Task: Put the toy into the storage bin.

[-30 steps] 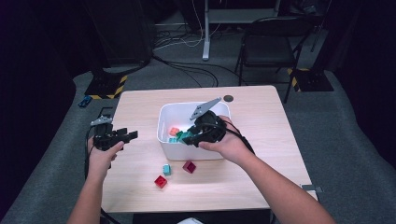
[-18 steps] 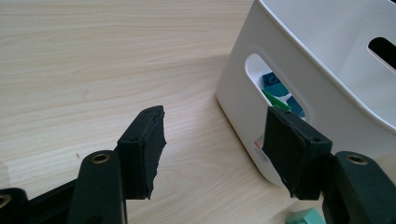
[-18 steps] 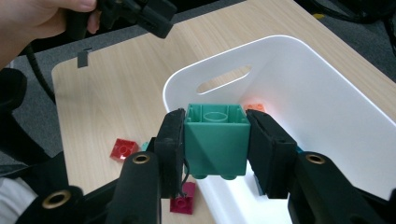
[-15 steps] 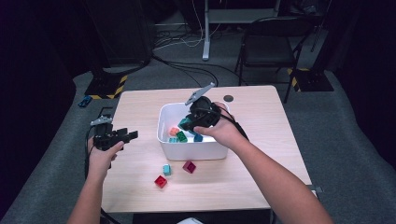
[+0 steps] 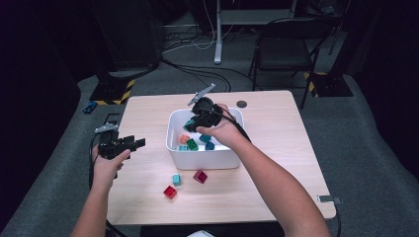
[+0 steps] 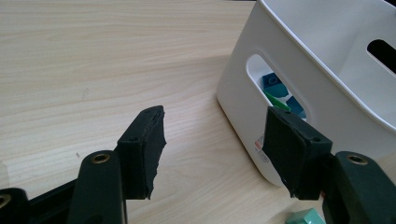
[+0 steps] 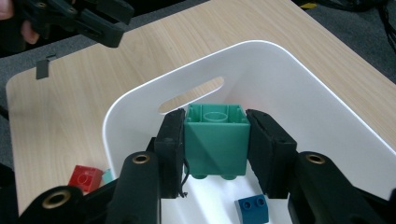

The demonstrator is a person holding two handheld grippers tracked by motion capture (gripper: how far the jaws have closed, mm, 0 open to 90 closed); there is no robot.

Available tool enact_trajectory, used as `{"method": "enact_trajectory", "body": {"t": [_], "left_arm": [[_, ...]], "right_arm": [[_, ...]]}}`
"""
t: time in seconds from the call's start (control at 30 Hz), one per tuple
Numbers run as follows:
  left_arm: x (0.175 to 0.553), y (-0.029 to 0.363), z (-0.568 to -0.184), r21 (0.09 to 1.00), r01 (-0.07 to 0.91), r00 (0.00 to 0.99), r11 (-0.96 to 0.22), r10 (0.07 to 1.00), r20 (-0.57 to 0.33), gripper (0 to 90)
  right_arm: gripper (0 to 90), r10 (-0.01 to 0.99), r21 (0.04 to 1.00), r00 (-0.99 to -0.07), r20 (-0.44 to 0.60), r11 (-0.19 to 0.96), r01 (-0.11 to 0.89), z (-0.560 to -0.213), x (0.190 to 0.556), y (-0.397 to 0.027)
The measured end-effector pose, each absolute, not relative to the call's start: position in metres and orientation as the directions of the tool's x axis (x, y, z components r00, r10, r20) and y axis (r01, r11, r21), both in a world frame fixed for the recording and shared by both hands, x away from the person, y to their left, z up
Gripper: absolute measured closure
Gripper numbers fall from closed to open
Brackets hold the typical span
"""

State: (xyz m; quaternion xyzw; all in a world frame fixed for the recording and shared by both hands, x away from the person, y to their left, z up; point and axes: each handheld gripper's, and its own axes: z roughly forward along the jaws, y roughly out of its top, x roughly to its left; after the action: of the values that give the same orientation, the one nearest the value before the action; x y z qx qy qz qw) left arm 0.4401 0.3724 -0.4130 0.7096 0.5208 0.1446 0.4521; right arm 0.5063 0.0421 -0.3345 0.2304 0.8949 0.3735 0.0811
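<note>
My right gripper (image 5: pixel 193 121) hangs over the white bin (image 5: pixel 205 159), shut on a green brick (image 5: pixel 189 124). In the right gripper view the green brick (image 7: pixel 215 140) sits upside down between the two pads of that gripper (image 7: pixel 215 126), above the bin's inside (image 7: pixel 299 107). My left gripper (image 5: pixel 134 143) hovers over the table left of the bin. Its jaws (image 6: pixel 215 140) stand open with nothing between them, facing the bin's side wall (image 6: pixel 327 60) and its handle slot. Several bricks lie in the bin, among them an orange one (image 5: pixel 184 139) and a blue one (image 7: pixel 252 208).
In front of the bin lie a red brick (image 5: pixel 170 192), a light teal brick (image 5: pixel 176 179) and a dark red brick (image 5: pixel 200 176) on the wooden table (image 5: pixel 276 148). A small dark disc (image 5: pixel 241 104) sits near the far edge. A chair stands behind the table.
My right gripper has carried the green brick from the bin's near side toward its far left corner and a little lower. The left gripper has stayed put.
</note>
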Motion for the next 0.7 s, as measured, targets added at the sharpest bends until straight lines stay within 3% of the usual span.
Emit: {"method": "enact_trajectory", "body": {"t": [0.7], "left_arm": [[0.439,0.375,-0.41,0.796,0.603,0.419,-0.044,0.867,-0.27,38.5]], "right_arm": [[58.4,0.522,0.645,-0.853,0.027,0.642,0.414,-0.38,0.551,0.055]]}}
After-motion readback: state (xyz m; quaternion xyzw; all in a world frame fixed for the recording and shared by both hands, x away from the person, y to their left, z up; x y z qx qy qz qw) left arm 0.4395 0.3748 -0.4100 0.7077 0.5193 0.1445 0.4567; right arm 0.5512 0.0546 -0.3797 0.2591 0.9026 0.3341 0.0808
